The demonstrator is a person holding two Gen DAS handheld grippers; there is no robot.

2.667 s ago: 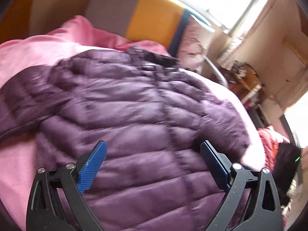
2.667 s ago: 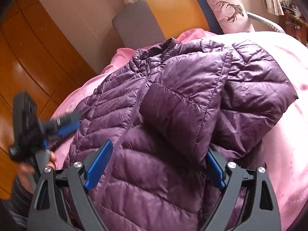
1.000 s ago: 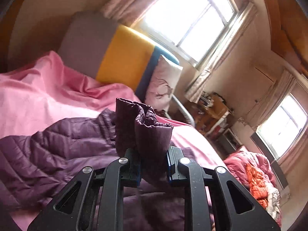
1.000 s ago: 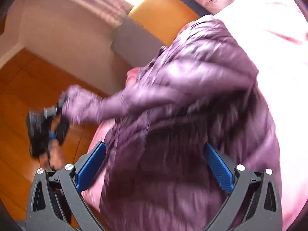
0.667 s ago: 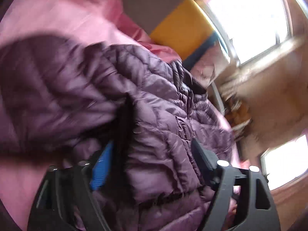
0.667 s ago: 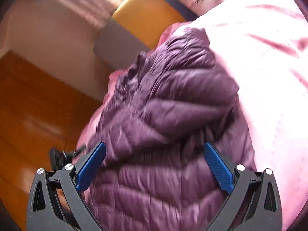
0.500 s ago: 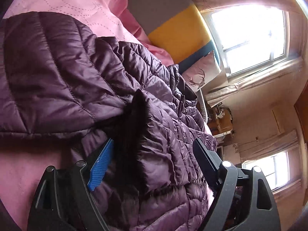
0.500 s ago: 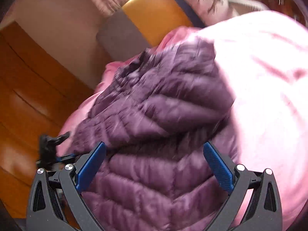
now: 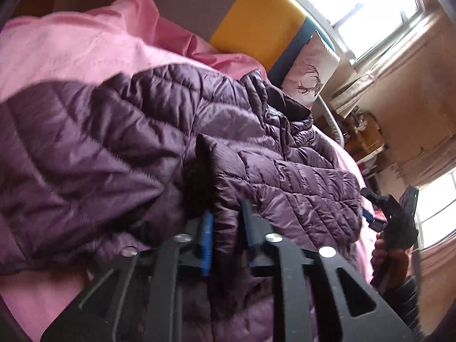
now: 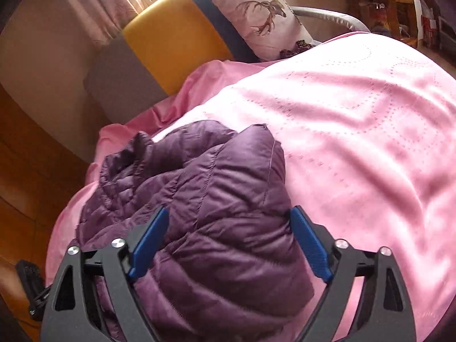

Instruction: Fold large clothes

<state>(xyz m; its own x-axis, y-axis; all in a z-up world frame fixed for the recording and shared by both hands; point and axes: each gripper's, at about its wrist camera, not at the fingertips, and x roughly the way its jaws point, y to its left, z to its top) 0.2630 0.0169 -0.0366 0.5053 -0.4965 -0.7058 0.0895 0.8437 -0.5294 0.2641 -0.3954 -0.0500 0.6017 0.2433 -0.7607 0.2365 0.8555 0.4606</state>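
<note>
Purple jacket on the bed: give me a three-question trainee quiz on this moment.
1. True or false: the left gripper is shut on a fold of the jacket.
2. The right gripper has its jaws: A) open over the jacket, B) shut on the jacket, C) shut on the pillow.
3. Fill in: the jacket lies on a ____ blanket.

Key: 1 true; 2 A; 3 pink.

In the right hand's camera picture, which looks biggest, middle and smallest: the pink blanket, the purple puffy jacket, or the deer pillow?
1. Pink blanket
2. Purple jacket, though it lies nearest the camera, which enlarges it
3. Deer pillow, farthest away
</note>
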